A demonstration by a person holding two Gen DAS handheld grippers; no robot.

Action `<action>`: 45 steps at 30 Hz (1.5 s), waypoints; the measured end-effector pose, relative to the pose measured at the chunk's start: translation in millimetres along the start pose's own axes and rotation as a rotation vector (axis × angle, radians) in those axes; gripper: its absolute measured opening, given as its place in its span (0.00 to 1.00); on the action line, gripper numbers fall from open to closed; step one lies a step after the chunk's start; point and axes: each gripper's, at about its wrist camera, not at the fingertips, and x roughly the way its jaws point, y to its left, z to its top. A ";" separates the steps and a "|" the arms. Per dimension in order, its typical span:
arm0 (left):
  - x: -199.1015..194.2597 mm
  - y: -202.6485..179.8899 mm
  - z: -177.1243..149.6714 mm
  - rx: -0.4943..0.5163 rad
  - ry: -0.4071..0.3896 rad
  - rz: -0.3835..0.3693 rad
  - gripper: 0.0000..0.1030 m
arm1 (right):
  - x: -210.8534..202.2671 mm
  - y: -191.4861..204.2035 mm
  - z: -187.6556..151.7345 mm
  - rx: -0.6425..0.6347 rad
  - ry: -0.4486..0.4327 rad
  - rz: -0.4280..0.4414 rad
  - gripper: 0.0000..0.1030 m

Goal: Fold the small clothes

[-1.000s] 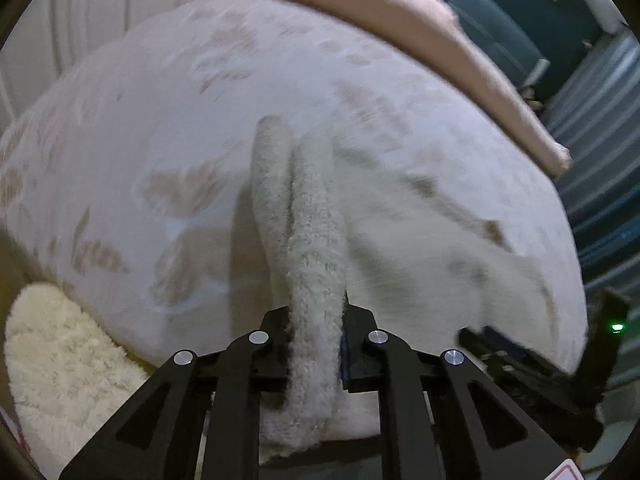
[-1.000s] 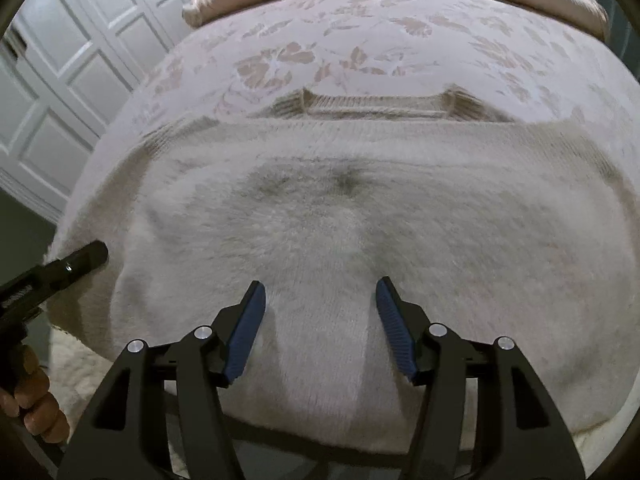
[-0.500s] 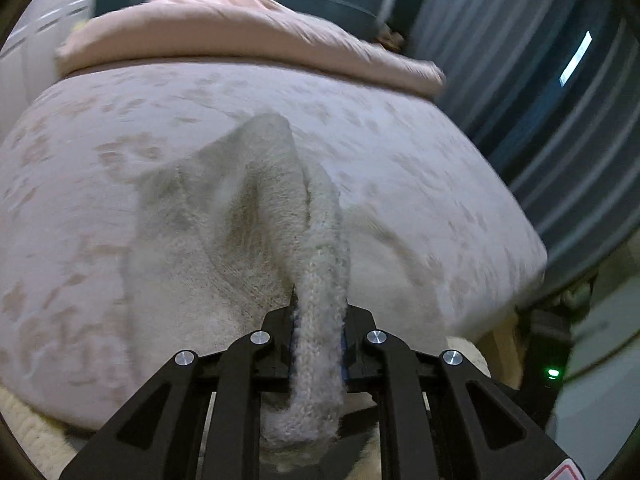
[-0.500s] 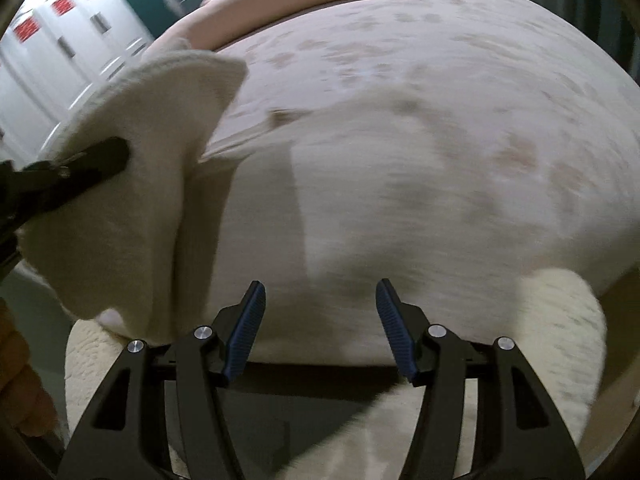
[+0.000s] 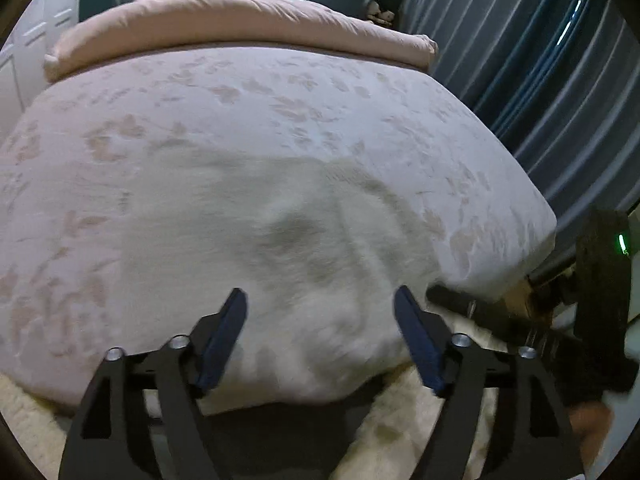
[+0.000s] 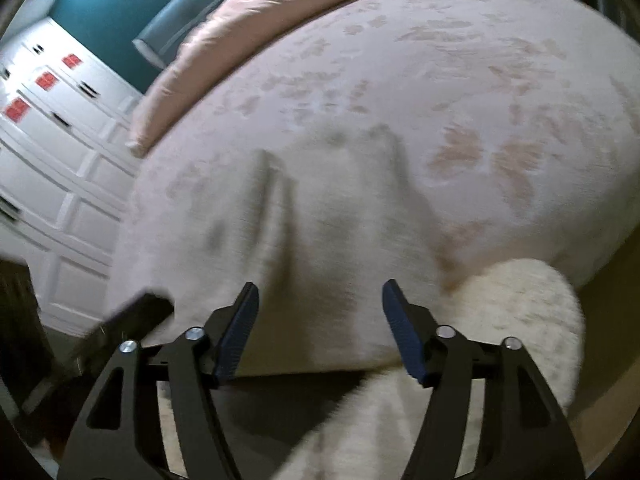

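A cream knitted sweater (image 5: 288, 240) lies folded over on the near edge of the bed, blurred by motion; it also shows in the right wrist view (image 6: 320, 216). My left gripper (image 5: 320, 312) is open and empty, just in front of the sweater's near hem. My right gripper (image 6: 318, 304) is open and empty too, over the same hem. The right gripper's body shows at the right of the left wrist view (image 5: 600, 280). The left gripper's finger shows at the lower left of the right wrist view (image 6: 136, 312).
The bed (image 5: 280, 92) has a pale floral cover, with a pink duvet (image 5: 240, 20) rolled at its far end. A fluffy cream rug (image 6: 500, 320) lies on the floor below. White cupboards (image 6: 60, 152) stand left, dark curtains (image 5: 540, 80) right.
My left gripper has let go of the sweater's edge and opened; the lifted part now lies folded over on the sweater. Both grippers have pulled back toward the near bed edge.
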 end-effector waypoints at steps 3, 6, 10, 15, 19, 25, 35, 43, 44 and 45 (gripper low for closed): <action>-6.0 27.5 -18.8 -0.001 0.036 0.097 0.76 | 16.2 17.1 6.3 0.003 0.043 0.076 0.69; -0.4 54.0 -37.7 -0.034 0.097 0.168 0.76 | 43.4 36.2 8.0 -0.026 0.103 0.074 0.70; 11.8 73.5 -58.5 -0.064 0.170 0.189 0.76 | 83.2 57.9 4.4 -0.068 0.209 0.060 0.68; 10.6 79.9 -61.2 -0.075 0.157 0.193 0.76 | 60.0 86.8 12.7 -0.155 0.133 0.128 0.17; 2.9 80.7 -52.4 -0.067 0.114 0.190 0.77 | -10.8 77.5 38.9 -0.097 -0.049 0.345 0.13; 9.1 69.2 -51.2 -0.068 0.141 0.141 0.77 | 55.1 -11.7 17.7 -0.107 0.090 -0.139 0.14; -11.7 60.7 -22.6 -0.078 0.067 0.147 0.76 | 32.3 4.4 20.0 -0.133 0.021 -0.154 0.28; -0.6 65.5 -22.9 -0.140 0.110 0.120 0.76 | -2.9 12.8 4.4 -0.218 -0.027 -0.125 0.53; 0.0 62.0 -21.7 -0.137 0.109 0.107 0.76 | 2.1 13.5 2.7 -0.224 -0.014 -0.130 0.54; -0.4 58.9 -19.9 -0.133 0.101 0.094 0.76 | 6.0 11.6 -0.3 -0.225 -0.002 -0.140 0.54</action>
